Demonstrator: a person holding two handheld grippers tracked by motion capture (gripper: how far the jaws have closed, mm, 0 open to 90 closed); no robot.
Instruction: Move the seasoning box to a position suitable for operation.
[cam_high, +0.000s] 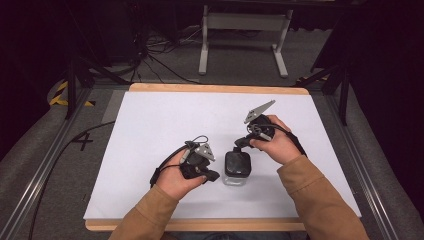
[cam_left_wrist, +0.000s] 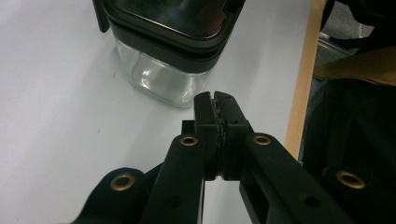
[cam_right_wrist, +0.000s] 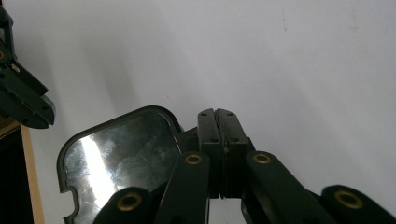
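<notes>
A small clear container (cam_high: 237, 169) with a black lid stands on the white table top (cam_high: 165, 125), near the front middle. In the left gripper view the container (cam_left_wrist: 161, 77) is just ahead of my left gripper (cam_left_wrist: 215, 97), whose jaws are shut with nothing between them. In the high view my left gripper (cam_high: 214, 176) sits just left of the container. My right gripper (cam_high: 240, 143) hovers at the container's far right corner. In the right gripper view my right gripper (cam_right_wrist: 217, 113) is shut and empty, just beside the glossy lid (cam_right_wrist: 116, 156).
The wooden front edge (cam_high: 200, 225) of the table runs below both forearms. Part of the left gripper (cam_right_wrist: 21, 95) shows at the far left of the right gripper view. A metal stand (cam_high: 244, 30) and cables lie on the floor beyond the table.
</notes>
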